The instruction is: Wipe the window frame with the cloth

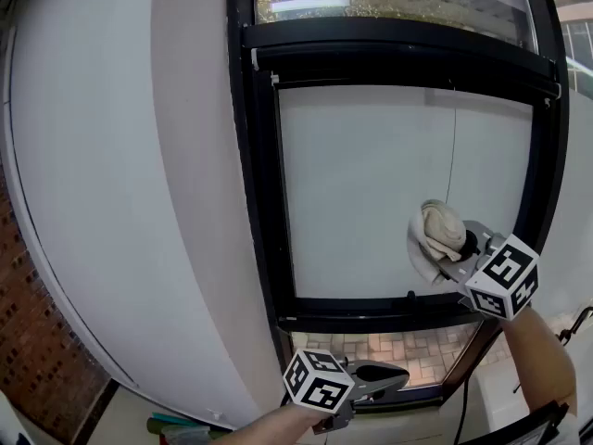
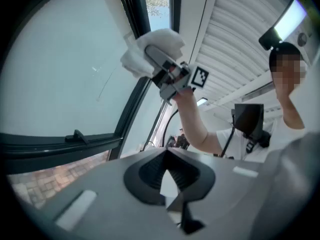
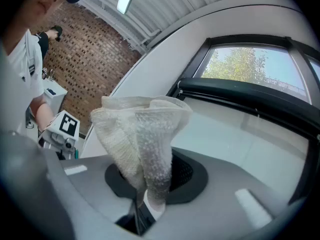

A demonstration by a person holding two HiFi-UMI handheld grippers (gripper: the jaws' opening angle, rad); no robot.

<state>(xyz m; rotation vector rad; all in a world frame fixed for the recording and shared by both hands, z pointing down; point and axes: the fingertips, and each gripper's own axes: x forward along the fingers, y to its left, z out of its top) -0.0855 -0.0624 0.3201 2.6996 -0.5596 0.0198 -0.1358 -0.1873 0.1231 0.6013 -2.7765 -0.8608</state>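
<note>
The black window frame surrounds a white pane. A cream cloth is bunched in my right gripper, which is shut on it in front of the pane's lower right part, close to the frame's right upright. In the right gripper view the cloth stands up from the jaws of the right gripper. My left gripper hangs lower, before the bottom pane, shut and holding nothing. In its own view, the left gripper points up at the cloth.
A small handle sits on the frame's lower crossbar. A thin cord hangs down the pane. A white curved wall lies left of the window, with brick beyond it. Some coloured items lie at the bottom edge.
</note>
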